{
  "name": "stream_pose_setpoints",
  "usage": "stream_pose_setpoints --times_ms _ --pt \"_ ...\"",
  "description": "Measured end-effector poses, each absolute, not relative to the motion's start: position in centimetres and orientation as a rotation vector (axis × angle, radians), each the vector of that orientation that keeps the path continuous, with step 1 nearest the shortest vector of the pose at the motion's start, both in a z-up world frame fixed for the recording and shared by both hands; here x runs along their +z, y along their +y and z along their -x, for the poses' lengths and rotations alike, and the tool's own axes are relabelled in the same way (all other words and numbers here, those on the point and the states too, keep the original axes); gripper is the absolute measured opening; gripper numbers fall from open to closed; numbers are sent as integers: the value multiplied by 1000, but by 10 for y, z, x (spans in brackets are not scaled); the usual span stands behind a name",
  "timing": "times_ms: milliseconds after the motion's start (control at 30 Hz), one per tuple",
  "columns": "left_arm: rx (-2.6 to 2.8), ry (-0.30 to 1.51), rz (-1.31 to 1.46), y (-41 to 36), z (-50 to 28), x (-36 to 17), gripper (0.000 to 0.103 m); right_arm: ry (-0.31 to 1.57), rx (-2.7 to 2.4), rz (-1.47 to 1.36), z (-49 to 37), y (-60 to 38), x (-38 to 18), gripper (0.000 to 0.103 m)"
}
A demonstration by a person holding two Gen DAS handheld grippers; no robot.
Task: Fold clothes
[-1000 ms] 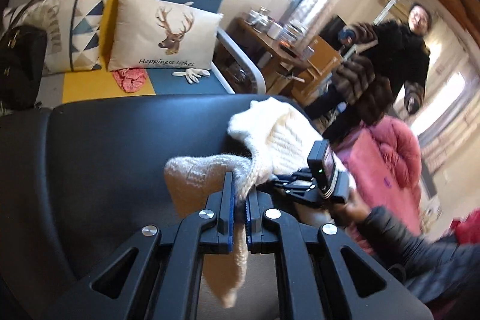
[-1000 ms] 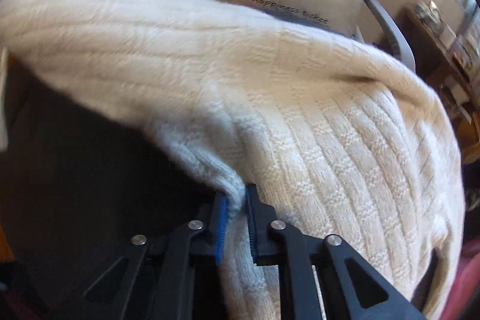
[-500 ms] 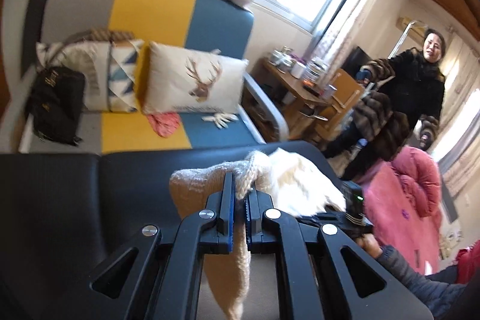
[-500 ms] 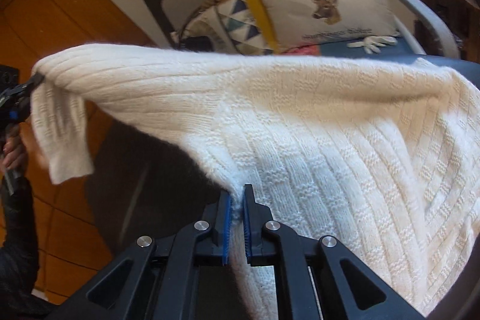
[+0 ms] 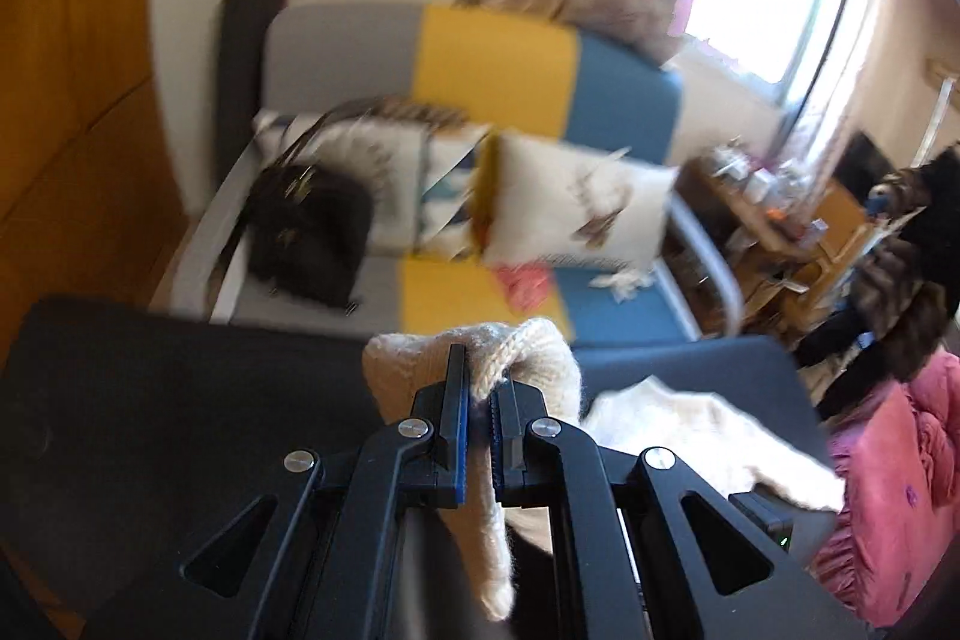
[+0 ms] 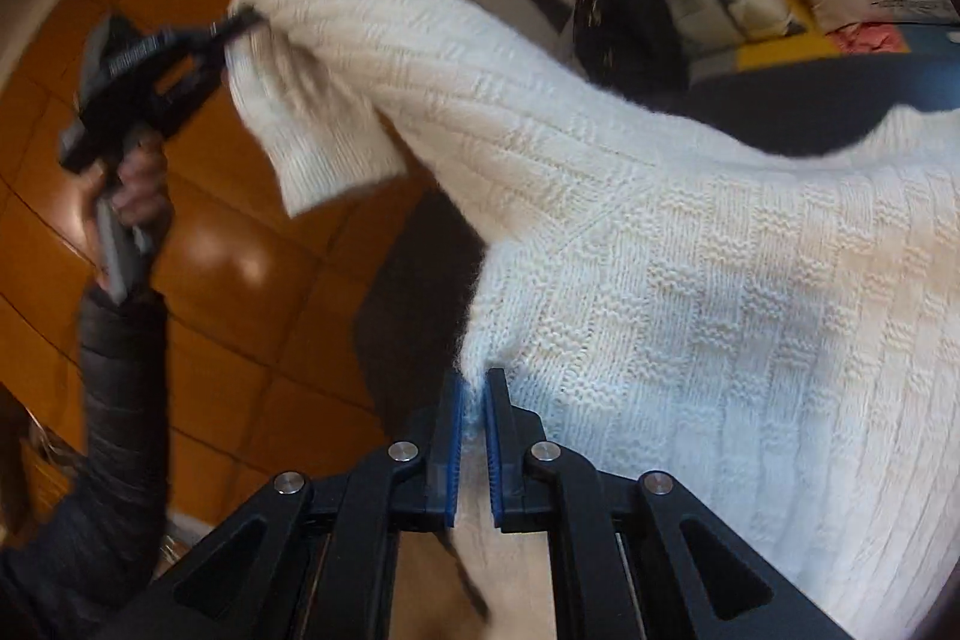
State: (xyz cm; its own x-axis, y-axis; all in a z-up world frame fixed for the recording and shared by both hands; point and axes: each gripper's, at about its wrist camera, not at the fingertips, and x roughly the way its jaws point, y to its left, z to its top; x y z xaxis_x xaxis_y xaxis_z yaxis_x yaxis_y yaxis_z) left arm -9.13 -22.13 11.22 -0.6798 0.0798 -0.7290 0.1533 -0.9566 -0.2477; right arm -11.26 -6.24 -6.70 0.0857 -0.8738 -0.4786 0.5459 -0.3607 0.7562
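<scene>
Sweater: one cream, rib-knit woollen sweater (image 6: pixel 690 292), lifted above the dark padded seat (image 5: pixel 180 400).
Left gripper (image 5: pixel 477 400): clamped on the cuff end of one sleeve (image 6: pixel 312 100), at ten o'clock in the right wrist view.
Right gripper (image 6: pixel 474 400): pinching the sweater's side edge, near the armpit.
Cushions: two on the striped sofa (image 5: pixel 498 58).

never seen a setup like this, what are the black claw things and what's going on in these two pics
No robot here: a person holds two hand-held grippers, each with a fisheye camera looking along its fingers. One picture looks from the left gripper, the other from the right gripper. Both are clamped on one cream knitted sweater: the left on a sleeve near the cuff, the right on the body edge. The right view also shows the person's hand raising the left gripper. The sweater hangs over a dark surface, with a sofa behind. It is a clothes-folding job.
</scene>
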Motion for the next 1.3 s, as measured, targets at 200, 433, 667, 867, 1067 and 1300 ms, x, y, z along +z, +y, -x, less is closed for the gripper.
stream_pose_setpoints --times_ms 200,433,667,867,1067,1300 --pt "-2580 456 -1369 -271 65 28 4 -238 -1501 -1256 90 -101 -108 22" --pt "-2525 467 -1303 -288 25 6 4 106 -1903 -1166 108 -22 -82 23" --pt "-2762 309 -1105 -244 9 91 4 557 -2327 -1295 211 45 -107 32" --pt "-2847 153 -1109 -197 30 118 4 762 -2362 -1413 253 82 -150 31" --pt "-2824 -24 -1184 -158 71 110 4 1016 -2433 -1414 267 125 -161 30" --pt "-2669 -370 -1388 -110 119 56 4 1056 -2525 -1656 309 212 -156 29"
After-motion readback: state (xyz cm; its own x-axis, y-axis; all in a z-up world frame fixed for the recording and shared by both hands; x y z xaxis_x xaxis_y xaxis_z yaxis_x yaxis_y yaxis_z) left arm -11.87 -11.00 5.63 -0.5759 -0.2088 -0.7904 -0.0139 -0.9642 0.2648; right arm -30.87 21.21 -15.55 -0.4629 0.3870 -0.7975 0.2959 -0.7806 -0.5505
